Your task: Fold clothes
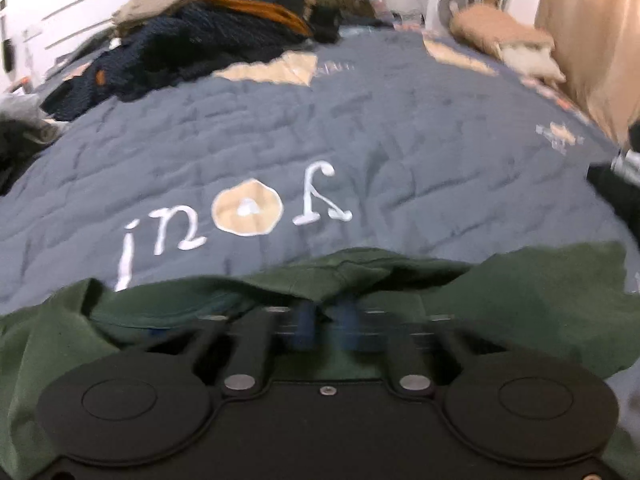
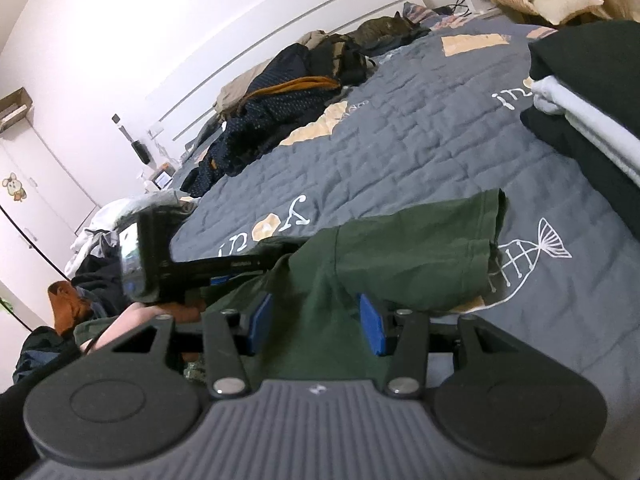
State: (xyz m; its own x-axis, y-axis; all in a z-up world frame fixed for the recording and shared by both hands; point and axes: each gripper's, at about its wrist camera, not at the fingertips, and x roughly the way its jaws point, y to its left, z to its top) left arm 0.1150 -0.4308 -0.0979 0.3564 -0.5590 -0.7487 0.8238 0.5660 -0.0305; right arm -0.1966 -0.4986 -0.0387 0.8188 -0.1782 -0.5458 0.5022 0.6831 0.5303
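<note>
The green shirt (image 2: 400, 248) lies on the bed (image 2: 400, 152). The left gripper (image 1: 324, 316) has its fingers pinched narrow on a fold of it. The right gripper (image 2: 316, 322) straddles the cloth, fingers (image 2: 372, 328) apart, not pressing.

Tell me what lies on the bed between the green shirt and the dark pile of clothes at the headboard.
Only bare grey quilt with white lettering and beige patches separates the green shirt from the dark pile; the left wrist view shows it best.
</note>
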